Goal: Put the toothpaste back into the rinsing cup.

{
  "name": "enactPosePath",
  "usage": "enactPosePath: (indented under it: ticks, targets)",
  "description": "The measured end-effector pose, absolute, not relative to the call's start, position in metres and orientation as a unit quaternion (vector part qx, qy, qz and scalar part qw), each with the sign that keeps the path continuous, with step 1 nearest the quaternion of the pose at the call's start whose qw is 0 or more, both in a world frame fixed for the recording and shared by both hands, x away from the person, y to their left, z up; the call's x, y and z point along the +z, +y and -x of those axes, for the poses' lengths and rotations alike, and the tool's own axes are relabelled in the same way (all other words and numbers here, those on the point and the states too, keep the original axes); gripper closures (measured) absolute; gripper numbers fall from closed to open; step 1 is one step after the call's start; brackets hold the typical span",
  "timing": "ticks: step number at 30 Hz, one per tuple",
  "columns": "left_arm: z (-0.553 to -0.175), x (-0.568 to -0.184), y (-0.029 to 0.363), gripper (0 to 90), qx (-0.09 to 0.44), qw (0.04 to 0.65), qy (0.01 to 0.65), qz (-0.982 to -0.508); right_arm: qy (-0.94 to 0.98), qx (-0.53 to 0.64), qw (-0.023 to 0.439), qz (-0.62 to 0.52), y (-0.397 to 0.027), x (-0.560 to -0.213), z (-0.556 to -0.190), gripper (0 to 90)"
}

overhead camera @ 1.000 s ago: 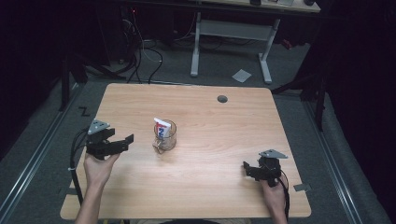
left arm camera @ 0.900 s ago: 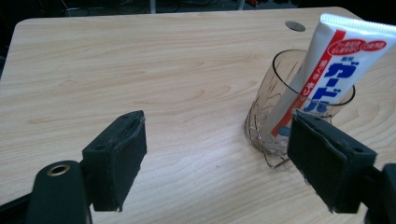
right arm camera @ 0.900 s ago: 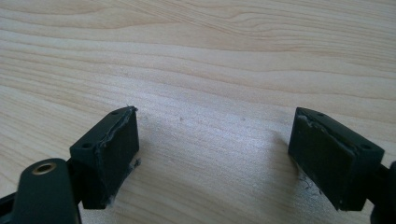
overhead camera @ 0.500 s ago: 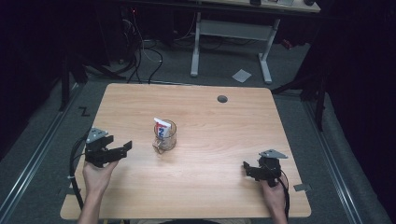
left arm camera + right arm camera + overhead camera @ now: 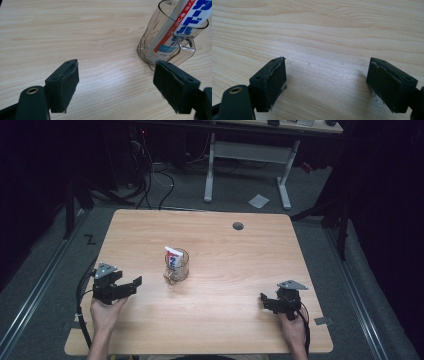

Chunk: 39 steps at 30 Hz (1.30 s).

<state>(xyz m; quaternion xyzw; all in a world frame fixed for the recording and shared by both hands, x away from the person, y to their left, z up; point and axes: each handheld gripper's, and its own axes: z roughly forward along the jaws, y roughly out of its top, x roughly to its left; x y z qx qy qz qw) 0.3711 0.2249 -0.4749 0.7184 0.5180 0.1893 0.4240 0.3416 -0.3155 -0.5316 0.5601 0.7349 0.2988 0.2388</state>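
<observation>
A clear glass mug (image 5: 177, 267) stands upright near the middle of the wooden table (image 5: 240, 255), with a white, red and blue toothpaste tube (image 5: 173, 256) standing in it. In the left gripper view the mug (image 5: 165, 42) and its tube (image 5: 182, 22) sit at the upper right, just beyond the right jaw. My left gripper (image 5: 132, 284) lies left of the mug, open, with nothing between its jaws (image 5: 115, 85). Over bare wood near the table's front right, my right gripper (image 5: 264, 298) is open and holds nothing (image 5: 325, 82).
A round grey cable hole (image 5: 238, 225) is set in the table near its far edge. Behind the table stands a white desk frame (image 5: 247, 155), with cables on the floor (image 5: 155, 175). A metal rail (image 5: 35, 285) runs along the floor at the left.
My left gripper has drawn back toward the table's front edge, away from the mug. The right gripper has stayed where it was.
</observation>
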Motion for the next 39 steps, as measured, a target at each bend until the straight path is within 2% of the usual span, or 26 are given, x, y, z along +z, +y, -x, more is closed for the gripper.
enactPosePath:
  ticks: [27,39]
  targets:
    - [-0.370,-0.511,0.210,21.9,0.166,0.408,0.524,-0.729,0.735,0.299,0.239,-0.560,-0.316,-0.532,-0.342,15.9]
    - [-0.370,-0.528,0.197,22.8,0.180,0.388,0.525,-0.736,0.735,0.299,0.239,-0.560,-0.315,-0.532,-0.342,16.0]
